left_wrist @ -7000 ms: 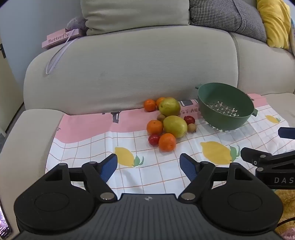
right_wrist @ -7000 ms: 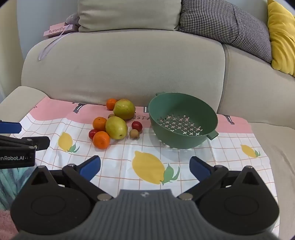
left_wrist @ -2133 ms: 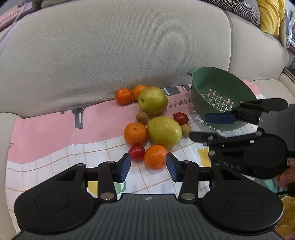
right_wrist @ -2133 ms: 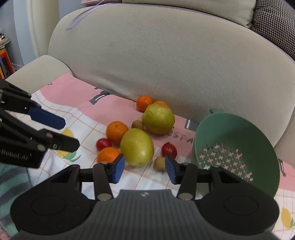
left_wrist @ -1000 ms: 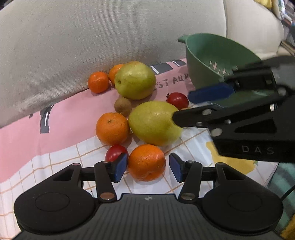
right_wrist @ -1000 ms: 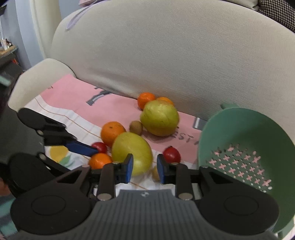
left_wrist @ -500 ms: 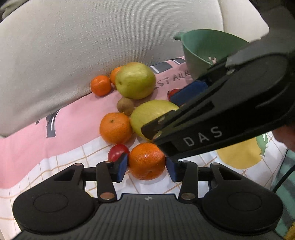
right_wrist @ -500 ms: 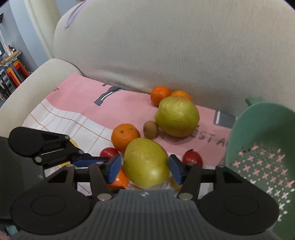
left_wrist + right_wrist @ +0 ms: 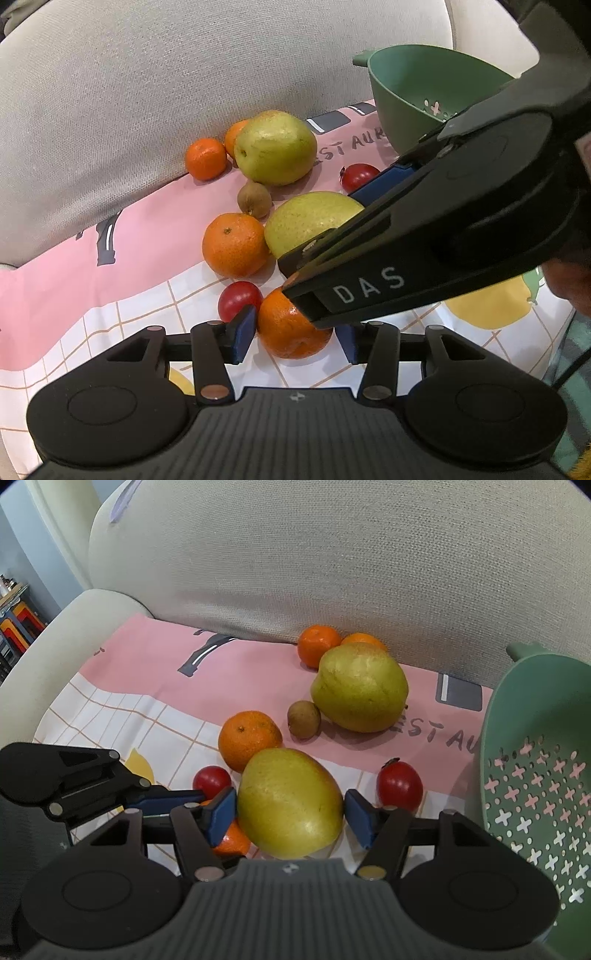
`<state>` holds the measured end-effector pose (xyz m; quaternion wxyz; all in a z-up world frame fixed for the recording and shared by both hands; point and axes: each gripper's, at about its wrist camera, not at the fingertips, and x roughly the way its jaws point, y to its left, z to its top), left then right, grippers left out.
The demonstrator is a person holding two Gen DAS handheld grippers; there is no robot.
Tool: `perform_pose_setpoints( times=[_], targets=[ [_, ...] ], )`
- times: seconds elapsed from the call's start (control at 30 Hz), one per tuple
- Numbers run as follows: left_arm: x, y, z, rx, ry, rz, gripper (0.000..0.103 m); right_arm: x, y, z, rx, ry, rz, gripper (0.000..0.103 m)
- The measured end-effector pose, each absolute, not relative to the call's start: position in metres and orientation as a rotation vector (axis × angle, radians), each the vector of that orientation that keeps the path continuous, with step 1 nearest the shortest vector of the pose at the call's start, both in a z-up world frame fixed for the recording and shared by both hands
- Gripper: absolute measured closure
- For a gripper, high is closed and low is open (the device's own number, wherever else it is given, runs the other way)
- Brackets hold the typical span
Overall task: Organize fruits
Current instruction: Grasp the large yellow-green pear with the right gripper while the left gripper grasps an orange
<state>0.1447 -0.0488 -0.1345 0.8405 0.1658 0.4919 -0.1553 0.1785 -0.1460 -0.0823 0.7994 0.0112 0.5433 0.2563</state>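
Fruits lie on a lemon-print cloth (image 9: 129, 236) on a sofa seat. My left gripper (image 9: 293, 338) has its blue pads on both sides of the nearest mandarin (image 9: 291, 328), touching or nearly so. My right gripper (image 9: 290, 812) straddles a yellow-green pear (image 9: 290, 801), pads close against its sides; its arm (image 9: 424, 236) crosses the left wrist view over that pear (image 9: 306, 218). A green colander (image 9: 535, 760) stands at the right, empty as far as shown. A second pear (image 9: 360, 686), three more mandarins, two red fruits and a small brown fruit (image 9: 303, 719) lie behind.
The beige sofa backrest (image 9: 332, 565) rises right behind the fruits. The sofa armrest (image 9: 55, 638) is at the left. The colander also shows in the left wrist view (image 9: 417, 92), close to my right gripper.
Both grippers have moved forward and narrowed: the left around the near mandarin, the right around the front pear. The fruits have not visibly shifted.
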Motion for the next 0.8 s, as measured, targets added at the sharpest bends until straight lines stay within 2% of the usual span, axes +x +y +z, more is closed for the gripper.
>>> perform_pose_setpoints(
  times=[0.33,0.8],
  targets=[
    [0.138,-0.042,-0.131,0.262,1.009,-0.301,0.054,0.16,-0.169,-0.053,0.089,1.098,0.469,0.042],
    [0.123,-0.04,-0.07,0.139,0.954,-0.241,0.054,0.121,-0.216,-0.013,0.175,1.002,0.397,0.042]
  ],
)
